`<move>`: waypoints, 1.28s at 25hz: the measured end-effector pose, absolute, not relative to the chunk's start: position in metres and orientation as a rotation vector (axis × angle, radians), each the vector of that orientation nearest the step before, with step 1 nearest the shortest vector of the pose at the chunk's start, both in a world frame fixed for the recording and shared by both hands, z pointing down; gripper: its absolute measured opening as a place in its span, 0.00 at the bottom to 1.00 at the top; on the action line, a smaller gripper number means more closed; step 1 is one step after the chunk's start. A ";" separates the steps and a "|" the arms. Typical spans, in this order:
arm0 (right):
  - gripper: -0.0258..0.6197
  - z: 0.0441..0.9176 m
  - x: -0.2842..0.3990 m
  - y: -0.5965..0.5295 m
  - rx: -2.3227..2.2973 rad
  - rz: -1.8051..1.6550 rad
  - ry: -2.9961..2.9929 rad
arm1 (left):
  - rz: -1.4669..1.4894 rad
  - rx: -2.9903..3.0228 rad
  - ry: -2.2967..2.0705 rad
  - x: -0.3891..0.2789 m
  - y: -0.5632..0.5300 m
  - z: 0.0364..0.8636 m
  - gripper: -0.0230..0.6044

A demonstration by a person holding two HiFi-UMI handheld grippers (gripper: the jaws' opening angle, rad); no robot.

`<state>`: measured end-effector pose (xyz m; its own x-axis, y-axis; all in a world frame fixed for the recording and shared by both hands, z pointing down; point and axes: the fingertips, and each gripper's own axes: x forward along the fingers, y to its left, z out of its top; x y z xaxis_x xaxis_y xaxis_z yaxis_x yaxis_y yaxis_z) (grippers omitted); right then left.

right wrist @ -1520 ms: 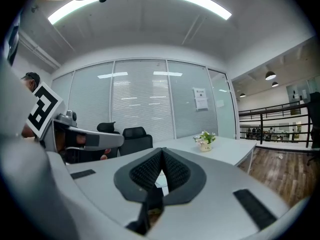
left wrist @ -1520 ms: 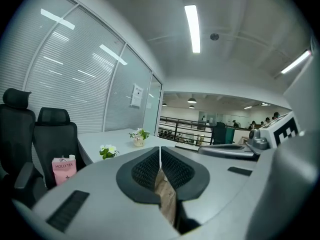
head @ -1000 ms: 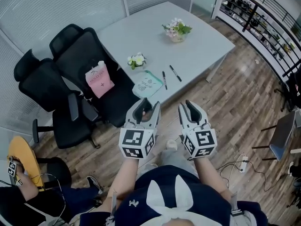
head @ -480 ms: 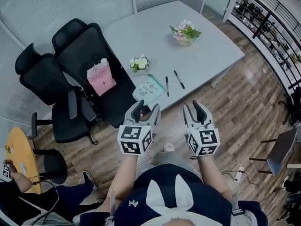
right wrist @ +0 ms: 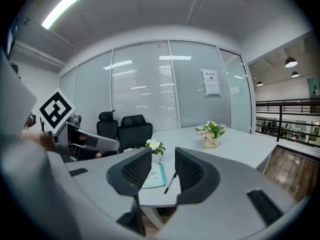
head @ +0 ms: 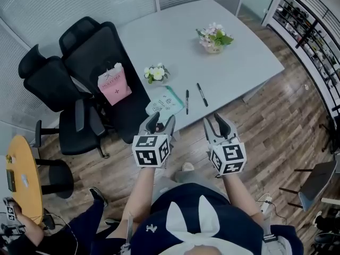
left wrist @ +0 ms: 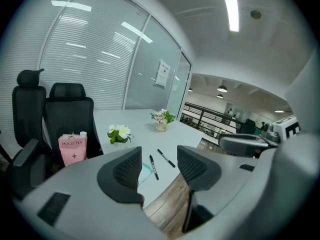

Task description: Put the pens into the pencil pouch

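While nothing is held yet, stage: approach; both tools hang in the air short of the near edge of the desk point(head: 175, 41), and the pens are untouched.
Left side: the left hand-held gripper point(head: 161, 122) has its jaws wide, having just been opening; nothing is between them.
Right side: the right hand-held gripper point(head: 216, 124) has its jaws apart and empty; they too have just been opening.
Pens: the left pen point(head: 187, 101) and the right pen point(head: 202, 94), both black, lie flat near the desk's front edge, close together but not touching.
Pouch: the pencil pouch point(head: 166, 104), pale mint and flat, lies at the front edge with the left pen just beside it; I cannot tell whether its zip is open.
Pen handling: probably light, stiff and smooth, and apt to roll or swivel. Best taken across the barrel near its middle, with the jaws brought low to the desk.
Pouch handling: likely soft and limp, liable to slide and to let its mouth sag shut. Pinching the fabric beside the opening should steady it.
Writing: "MOLLY TEA" reads on the pink paper bag point(left wrist: 73, 149) standing on the office chair point(left wrist: 70, 111). The pouch's print and the wall notice point(left wrist: 162, 74) are too small to read.
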<state>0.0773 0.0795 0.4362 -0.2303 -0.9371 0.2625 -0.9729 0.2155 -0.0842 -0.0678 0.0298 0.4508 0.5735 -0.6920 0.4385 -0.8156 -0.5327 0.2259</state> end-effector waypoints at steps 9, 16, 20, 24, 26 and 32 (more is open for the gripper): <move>0.25 0.449 0.081 0.066 1.755 0.396 -2.375 | 0.429 2.275 -1.195 -0.063 0.020 0.483 0.40; 0.25 0.459 0.084 0.050 1.726 0.435 -2.362 | 0.432 2.205 -1.161 -0.054 -0.006 0.501 0.40; 0.26 0.467 0.086 0.038 1.727 0.476 -2.324 | 0.457 2.142 -1.146 -0.048 -0.031 0.518 0.40; 0.26 0.475 0.089 0.024 1.729 0.523 -2.283 | 0.487 2.058 -1.102 -0.040 -0.056 0.539 0.40; 0.27 0.481 0.091 0.017 1.737 0.546 -2.266 | 0.493 2.015 -1.079 -0.036 -0.066 0.551 0.40; 0.27 0.494 0.093 -0.006 1.758 0.605 -2.235 | 0.517 1.909 -1.006 -0.023 -0.085 0.582 0.39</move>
